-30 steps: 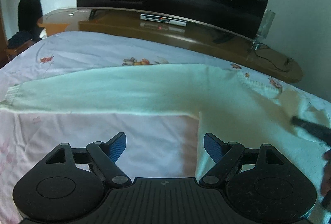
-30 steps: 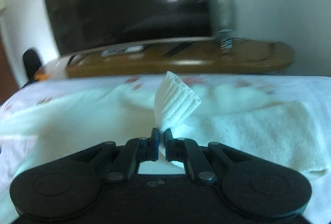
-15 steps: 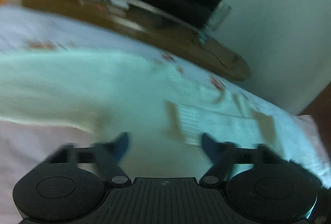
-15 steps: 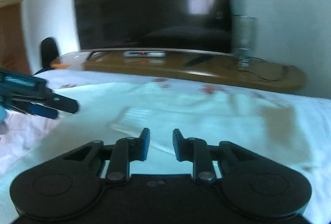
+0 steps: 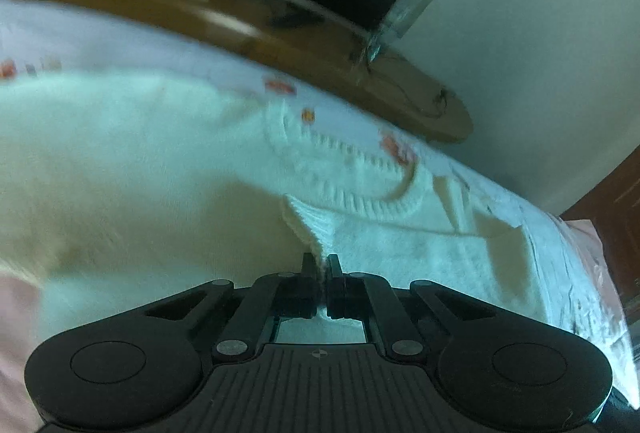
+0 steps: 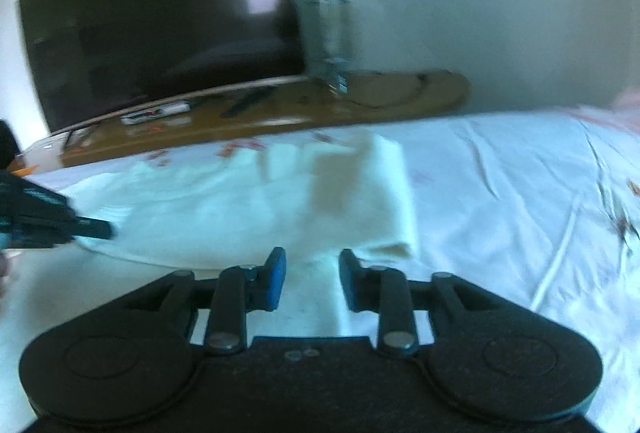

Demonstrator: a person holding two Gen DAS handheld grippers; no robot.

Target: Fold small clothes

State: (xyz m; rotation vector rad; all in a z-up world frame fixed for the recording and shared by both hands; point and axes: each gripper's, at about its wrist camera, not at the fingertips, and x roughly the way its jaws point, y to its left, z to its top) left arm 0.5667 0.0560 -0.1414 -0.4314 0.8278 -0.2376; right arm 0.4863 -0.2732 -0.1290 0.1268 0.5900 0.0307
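White knit sweater (image 5: 168, 169) lies flat on the bedsheet (image 6: 500, 193), ribbed collar (image 5: 360, 189) toward 1 o'clock in the left wrist view. Left gripper (image 5: 320, 269) is clenched on a ribbed cuff (image 5: 310, 223) just below the collar, cloth visibly pinched between the pads. Right gripper (image 6: 312, 273) has just been opening; jaws stand apart over the folded sweater edge (image 6: 384, 249), pressing nothing. To do the step well, I'd keep the cuff pinch firm and carry it low across the body so the sleeve lands flat, no bunching. Both grippers tilt downward at the bed, left one entering the right view at 9 o'clock.
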